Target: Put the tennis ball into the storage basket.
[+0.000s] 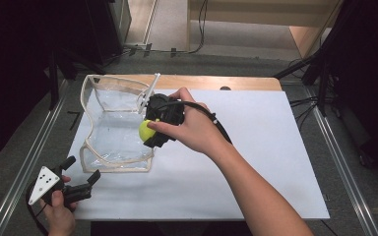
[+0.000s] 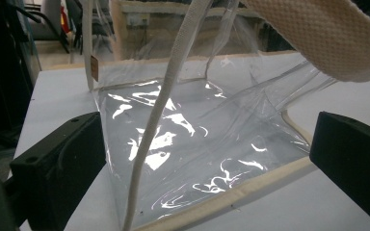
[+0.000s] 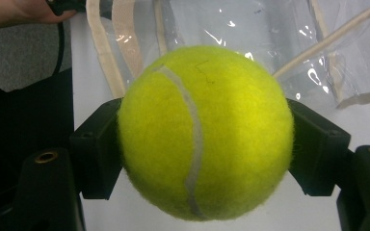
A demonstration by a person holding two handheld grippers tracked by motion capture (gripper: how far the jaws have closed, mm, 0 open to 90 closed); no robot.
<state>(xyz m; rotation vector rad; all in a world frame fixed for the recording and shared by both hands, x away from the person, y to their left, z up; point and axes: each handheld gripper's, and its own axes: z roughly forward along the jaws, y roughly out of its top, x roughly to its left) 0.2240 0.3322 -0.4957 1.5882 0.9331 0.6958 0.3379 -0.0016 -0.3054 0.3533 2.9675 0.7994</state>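
Tennis ball (image 3: 204, 132) pinched between my right claw's (image 1: 153, 132) jaws, no readable print, seam running vertical; clear bag (image 1: 115, 125) just beyond it, a small unreadable tag on its edge; left claw (image 1: 81, 178) spread, bag ahead.

The right gripper (image 1: 150, 132) holds a yellow ball (image 1: 146, 129) over the clear bag (image 1: 113, 125).

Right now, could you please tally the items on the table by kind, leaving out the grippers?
Tennis ball: 1, yellow, clamped in the right gripper
Clear bag with cream trim: 1
White sheet covering the table: 1
Total: 3
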